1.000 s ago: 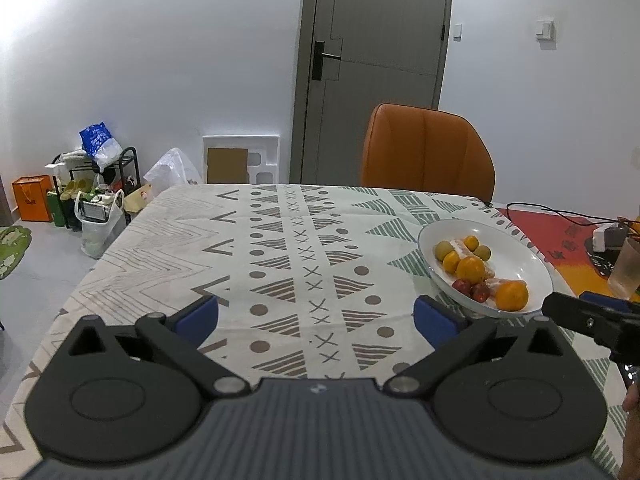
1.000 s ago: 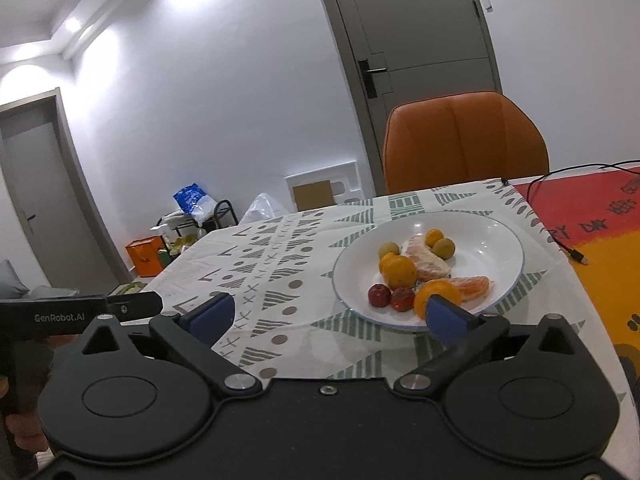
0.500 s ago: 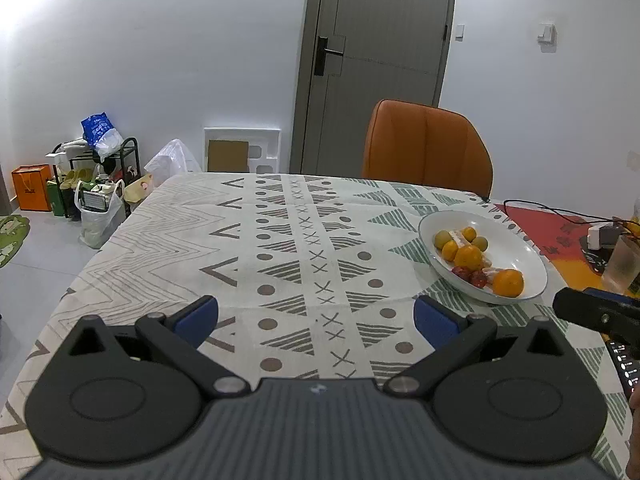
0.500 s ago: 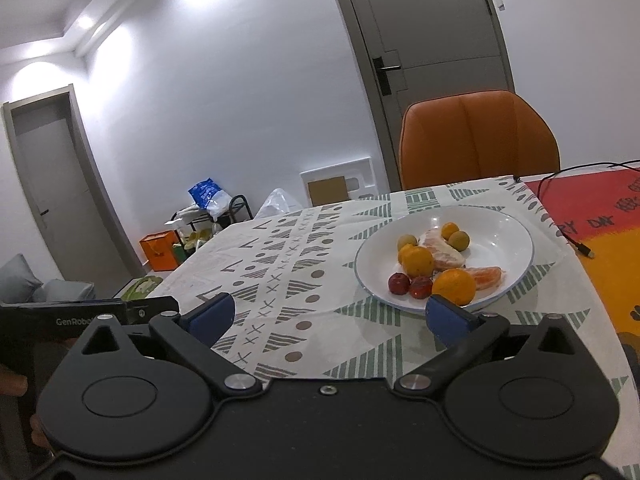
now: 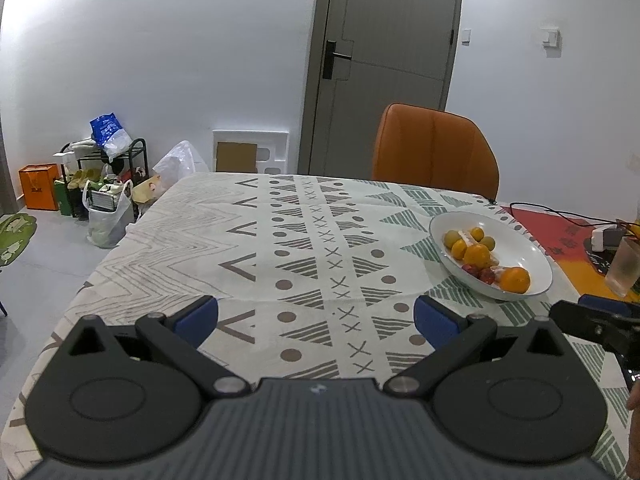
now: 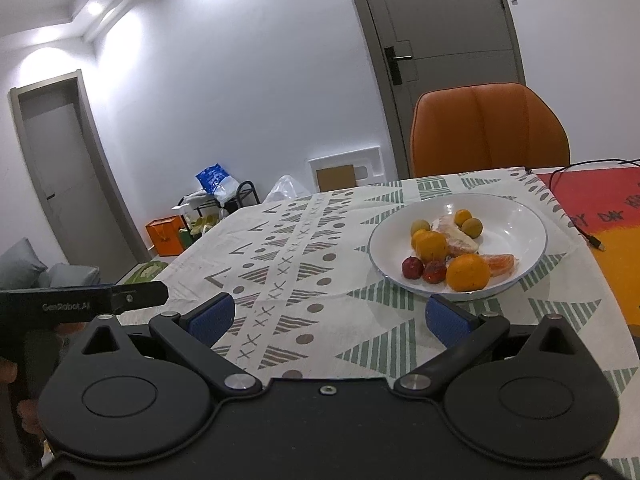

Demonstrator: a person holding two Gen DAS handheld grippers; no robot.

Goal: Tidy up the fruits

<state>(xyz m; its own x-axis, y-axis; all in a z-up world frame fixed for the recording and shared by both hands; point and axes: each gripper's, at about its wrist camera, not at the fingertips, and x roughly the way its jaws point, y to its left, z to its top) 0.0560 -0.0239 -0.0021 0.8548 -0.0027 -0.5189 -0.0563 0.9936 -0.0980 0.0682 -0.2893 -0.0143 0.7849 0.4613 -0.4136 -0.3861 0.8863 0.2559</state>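
Observation:
A white plate [image 6: 516, 224] [image 5: 520, 244] sits on the patterned tablecloth and holds oranges [image 6: 467, 272], small red fruits [image 6: 413, 267], small green-yellow fruits [image 6: 472, 227] and peeled citrus segments [image 6: 500, 263]. My right gripper [image 6: 327, 317] is open and empty, just short of the plate's near rim. My left gripper [image 5: 316, 316] is open and empty over the cloth, to the left of the plate. In the left wrist view the big orange [image 5: 515, 279] lies at the plate's near edge.
An orange chair [image 5: 434, 152] stands behind the table. A red mat with a cable [image 6: 592, 200] lies right of the plate, and a glass [image 5: 624, 266] stands at the far right. Bags and a rack [image 5: 100, 176] sit on the floor at the left.
Both grippers have drawn back and risen a little, so the plate looks farther away. Both stay open and empty.

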